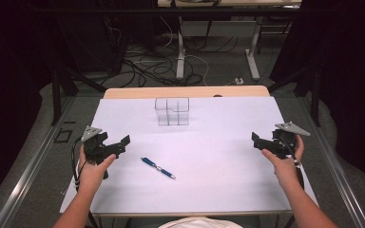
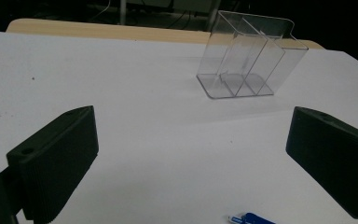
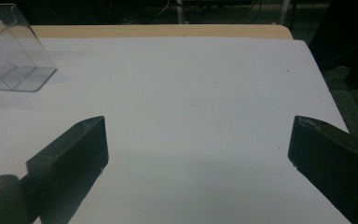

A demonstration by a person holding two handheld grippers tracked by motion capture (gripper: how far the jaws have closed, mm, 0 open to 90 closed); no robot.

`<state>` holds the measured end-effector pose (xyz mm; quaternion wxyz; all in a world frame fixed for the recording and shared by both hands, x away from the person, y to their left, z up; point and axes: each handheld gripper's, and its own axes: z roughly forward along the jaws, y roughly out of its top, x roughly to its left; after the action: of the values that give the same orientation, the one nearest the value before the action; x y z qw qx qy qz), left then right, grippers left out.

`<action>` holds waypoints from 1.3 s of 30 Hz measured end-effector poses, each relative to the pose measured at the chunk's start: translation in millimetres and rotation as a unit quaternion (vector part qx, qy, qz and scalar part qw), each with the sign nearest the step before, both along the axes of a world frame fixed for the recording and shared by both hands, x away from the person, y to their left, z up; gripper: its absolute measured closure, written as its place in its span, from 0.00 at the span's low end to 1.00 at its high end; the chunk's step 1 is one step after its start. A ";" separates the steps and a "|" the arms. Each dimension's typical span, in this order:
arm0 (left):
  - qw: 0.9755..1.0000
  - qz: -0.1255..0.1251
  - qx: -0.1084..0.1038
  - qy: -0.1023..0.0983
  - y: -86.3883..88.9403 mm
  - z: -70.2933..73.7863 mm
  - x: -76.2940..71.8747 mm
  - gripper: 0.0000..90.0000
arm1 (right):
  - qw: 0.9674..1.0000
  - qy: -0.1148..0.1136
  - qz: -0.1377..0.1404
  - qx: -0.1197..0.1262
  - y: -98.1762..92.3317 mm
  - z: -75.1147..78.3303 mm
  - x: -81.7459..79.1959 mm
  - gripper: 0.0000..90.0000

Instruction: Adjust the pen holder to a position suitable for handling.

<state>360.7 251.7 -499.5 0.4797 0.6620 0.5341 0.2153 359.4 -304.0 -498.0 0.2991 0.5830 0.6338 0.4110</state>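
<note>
both tools wide, empty: left tool [image 1: 123, 142], right tool [image 1: 256, 139]. pen [image 2: 251, 218] cut off at frame edge.

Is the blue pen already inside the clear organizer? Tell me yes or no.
No, the blue pen lies flat on the white table, well in front of the clear organizer, near the left claw.
</note>
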 end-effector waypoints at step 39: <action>1.000 0.004 0.018 0.020 -63.8 89.2 80.3 0.34 | 0.999 -0.031 0.027 -0.012 9.5 4.6 -6.0 0.10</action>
<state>441.0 187.9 -410.4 0.4563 0.6724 0.5424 0.2133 353.4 -294.5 -493.5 0.3139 0.5491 0.6448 0.4292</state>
